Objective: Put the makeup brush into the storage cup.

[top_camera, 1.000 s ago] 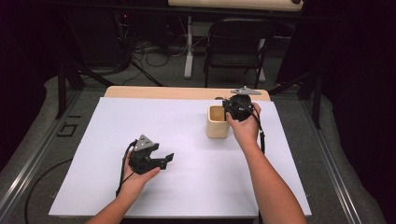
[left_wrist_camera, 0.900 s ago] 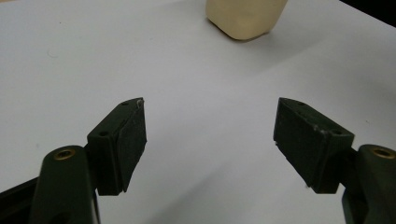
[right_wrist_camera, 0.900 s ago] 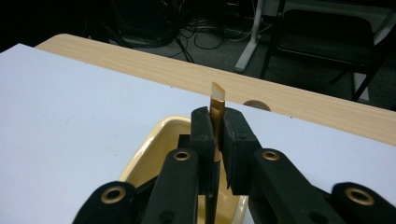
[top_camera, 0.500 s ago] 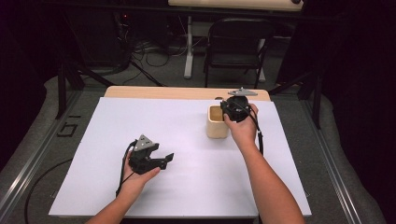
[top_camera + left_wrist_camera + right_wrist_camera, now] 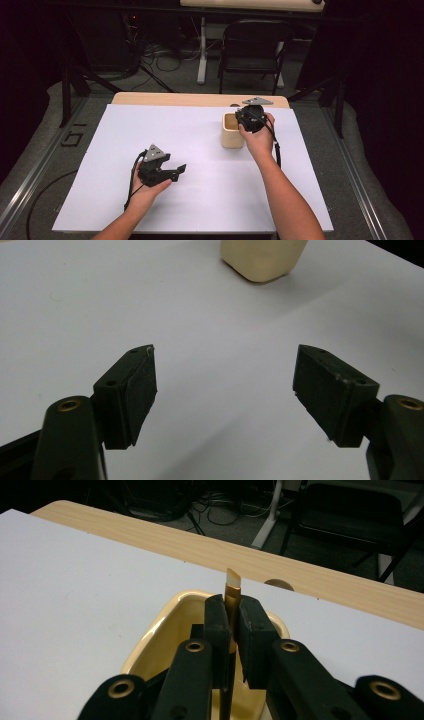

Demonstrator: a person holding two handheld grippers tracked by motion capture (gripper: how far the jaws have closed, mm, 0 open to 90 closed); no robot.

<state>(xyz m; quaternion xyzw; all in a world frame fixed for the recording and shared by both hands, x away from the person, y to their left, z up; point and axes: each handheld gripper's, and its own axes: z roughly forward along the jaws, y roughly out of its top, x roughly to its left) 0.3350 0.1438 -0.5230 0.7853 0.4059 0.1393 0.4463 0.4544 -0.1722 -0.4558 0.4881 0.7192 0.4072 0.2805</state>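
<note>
Thin flat stick (image 5: 232, 592), likely light, stiff and slippery; best pinched across its flat faces mid-length. Right gripper (image 5: 231, 611) clamped on it, upright over the cream cup (image 5: 232, 131) on the tabletop (image 5: 200, 200). Left gripper (image 5: 225, 385) apart, empty. No change from the earlier frame.

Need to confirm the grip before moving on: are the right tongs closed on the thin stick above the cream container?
Yes: in the right gripper view the right tongs pinch a thin tan flat stick over the open cream plastic container.
</note>
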